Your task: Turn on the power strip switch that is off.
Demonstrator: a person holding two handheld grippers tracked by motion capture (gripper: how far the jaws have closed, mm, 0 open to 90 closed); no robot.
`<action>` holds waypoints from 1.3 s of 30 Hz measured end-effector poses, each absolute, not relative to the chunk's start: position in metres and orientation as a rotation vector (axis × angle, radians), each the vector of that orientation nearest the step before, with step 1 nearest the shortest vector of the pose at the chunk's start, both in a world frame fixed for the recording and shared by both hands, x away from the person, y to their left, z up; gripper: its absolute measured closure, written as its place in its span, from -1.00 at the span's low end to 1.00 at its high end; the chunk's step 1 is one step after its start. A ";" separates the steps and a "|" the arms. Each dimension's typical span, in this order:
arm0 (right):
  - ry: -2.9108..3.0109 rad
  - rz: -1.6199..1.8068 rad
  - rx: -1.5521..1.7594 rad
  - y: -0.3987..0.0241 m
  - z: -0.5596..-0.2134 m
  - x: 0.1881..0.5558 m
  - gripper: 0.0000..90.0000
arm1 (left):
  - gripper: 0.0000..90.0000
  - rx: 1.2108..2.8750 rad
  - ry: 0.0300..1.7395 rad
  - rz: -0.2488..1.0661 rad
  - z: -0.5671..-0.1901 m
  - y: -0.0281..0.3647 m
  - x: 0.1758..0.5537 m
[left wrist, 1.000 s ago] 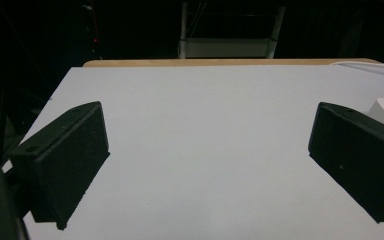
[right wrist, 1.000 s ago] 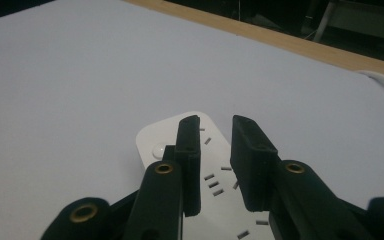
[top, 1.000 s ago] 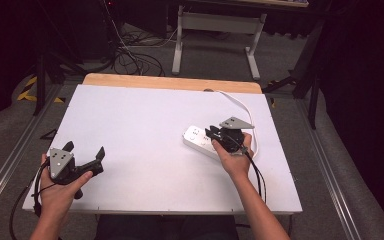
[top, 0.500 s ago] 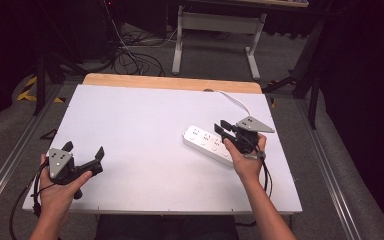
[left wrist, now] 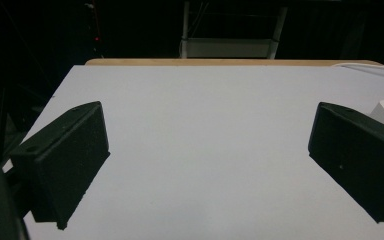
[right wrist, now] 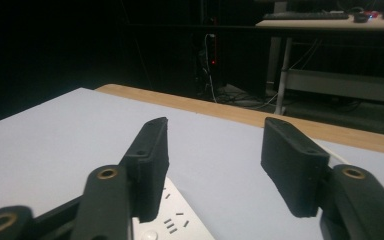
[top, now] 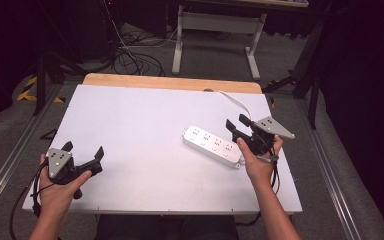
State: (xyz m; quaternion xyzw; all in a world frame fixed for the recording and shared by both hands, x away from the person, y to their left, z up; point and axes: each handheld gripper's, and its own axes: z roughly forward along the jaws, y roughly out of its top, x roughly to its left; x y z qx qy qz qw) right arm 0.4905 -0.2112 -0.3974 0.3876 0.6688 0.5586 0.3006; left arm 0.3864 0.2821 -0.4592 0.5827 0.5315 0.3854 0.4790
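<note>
On the counter (top: 130, 115), the power strip (top: 213, 145) lies just left of the right tongs (top: 237, 126), jaws just opened, empty; left tongs (top: 82, 155) wide open, empty. Right gripper view shows strip's socket slots under the jaws.

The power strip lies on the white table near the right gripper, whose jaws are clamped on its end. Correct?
Not quite. The power strip does lie on the white table near the right gripper, but its jaws have just been opening and stand apart with nothing between them, as the right gripper view shows.
</note>
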 end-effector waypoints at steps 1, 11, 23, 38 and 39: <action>1.768 1.480 1.025 -0.213 -0.397 0.489 -0.07 | -0.92 1.423 1.295 0.941 -0.459 0.282 0.386; 1.705 1.469 0.997 -0.232 -0.396 0.476 -0.41 | -0.92 1.430 1.286 0.936 -0.459 0.280 0.387; 1.640 1.485 0.941 -0.259 -0.409 0.462 -0.93 | -0.93 1.421 1.281 0.940 -0.459 0.281 0.387; 1.515 1.548 1.001 -0.276 -0.428 0.459 -0.94 | -0.93 1.425 1.269 0.943 -0.458 0.281 0.387; 1.518 1.543 1.001 -0.276 -0.428 0.459 -0.94 | -0.93 1.426 1.268 0.943 -0.458 0.281 0.387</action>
